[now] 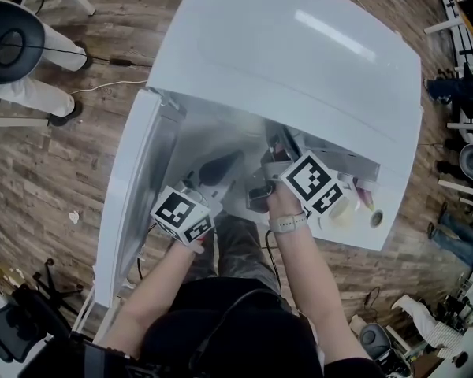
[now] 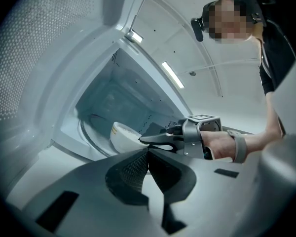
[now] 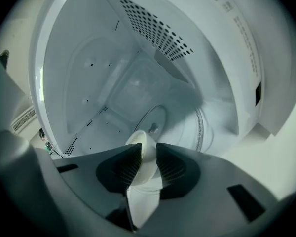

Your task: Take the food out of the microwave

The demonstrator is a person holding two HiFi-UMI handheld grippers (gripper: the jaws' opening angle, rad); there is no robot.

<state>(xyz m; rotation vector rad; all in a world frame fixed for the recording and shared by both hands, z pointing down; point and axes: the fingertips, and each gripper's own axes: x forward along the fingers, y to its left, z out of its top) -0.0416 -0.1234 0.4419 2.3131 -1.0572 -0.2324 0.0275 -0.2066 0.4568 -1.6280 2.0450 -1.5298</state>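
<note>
Bowl in right gripper fingers

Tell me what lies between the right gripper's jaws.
A white bowl fills that gap, inside the microwave; the right gripper view shows it.

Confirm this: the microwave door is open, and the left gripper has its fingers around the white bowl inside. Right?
Wrong gripper. The right gripper view shows the right gripper with its fingers around the white bowl inside the microwave; the left gripper is shut, holding nothing. The door is open, as you said.
</note>
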